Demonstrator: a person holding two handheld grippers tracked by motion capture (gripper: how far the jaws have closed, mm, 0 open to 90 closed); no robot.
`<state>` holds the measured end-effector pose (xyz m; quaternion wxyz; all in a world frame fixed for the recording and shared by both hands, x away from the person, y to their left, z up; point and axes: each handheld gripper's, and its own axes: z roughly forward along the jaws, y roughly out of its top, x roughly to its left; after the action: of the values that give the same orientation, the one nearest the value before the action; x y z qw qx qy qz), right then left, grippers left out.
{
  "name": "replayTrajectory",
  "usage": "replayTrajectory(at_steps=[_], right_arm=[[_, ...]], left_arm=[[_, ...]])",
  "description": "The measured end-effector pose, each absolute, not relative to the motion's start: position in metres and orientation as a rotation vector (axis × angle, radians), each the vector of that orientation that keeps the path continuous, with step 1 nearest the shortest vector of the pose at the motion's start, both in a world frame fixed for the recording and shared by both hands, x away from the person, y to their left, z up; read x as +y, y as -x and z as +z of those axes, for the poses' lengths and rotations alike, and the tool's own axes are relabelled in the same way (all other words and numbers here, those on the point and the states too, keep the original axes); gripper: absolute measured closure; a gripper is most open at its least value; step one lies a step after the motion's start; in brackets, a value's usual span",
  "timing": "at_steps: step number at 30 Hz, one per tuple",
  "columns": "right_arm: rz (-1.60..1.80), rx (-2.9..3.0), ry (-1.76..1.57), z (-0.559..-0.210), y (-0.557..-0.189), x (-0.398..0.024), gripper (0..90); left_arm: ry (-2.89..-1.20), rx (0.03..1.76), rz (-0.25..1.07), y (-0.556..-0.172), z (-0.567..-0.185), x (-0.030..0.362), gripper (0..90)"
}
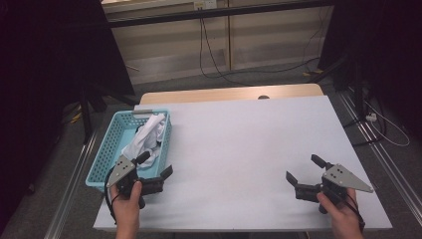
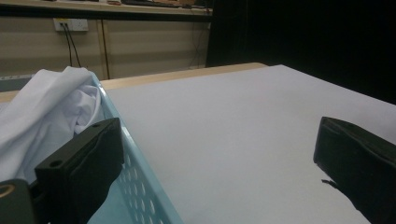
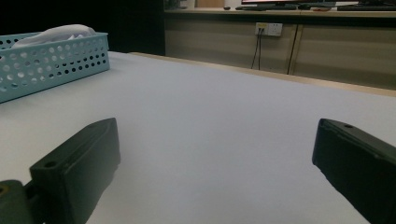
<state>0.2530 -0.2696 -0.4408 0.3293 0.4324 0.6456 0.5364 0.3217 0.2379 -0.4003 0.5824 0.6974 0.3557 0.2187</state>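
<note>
The white cloth [image 1: 147,136] heaped in the blue basket [image 1: 107,144] looks soft, light and floppy; a raised fold near the top suits pinching. Left gripper [image 1: 158,167] and right gripper [image 1: 304,171] stand spread, empty.

Dim, even light leaves dark surrounds beyond the pale table [image 1: 249,149], with soft shadows under the left gripper [image 1: 157,165] and right gripper [image 1: 304,169], whose close jaws look slightly blurred in their own views.
</note>
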Motion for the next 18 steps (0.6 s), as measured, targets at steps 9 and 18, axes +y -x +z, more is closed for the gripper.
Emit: replayTrajectory(at_steps=[9,18], right_arm=[[1.405,1.699,-1.124,-0.4412,-0.2544,-0.269,0.3],[1.408,1.704,-1.12,-0.4418,-0.256,-0.2695,0.3]], left_arm=[[-1.63,0.834,0.505,-0.3218,-0.4001,0.2377,2.1],[-1.634,0.844,0.494,-0.3226,-0.3997,0.2382,2.1]])
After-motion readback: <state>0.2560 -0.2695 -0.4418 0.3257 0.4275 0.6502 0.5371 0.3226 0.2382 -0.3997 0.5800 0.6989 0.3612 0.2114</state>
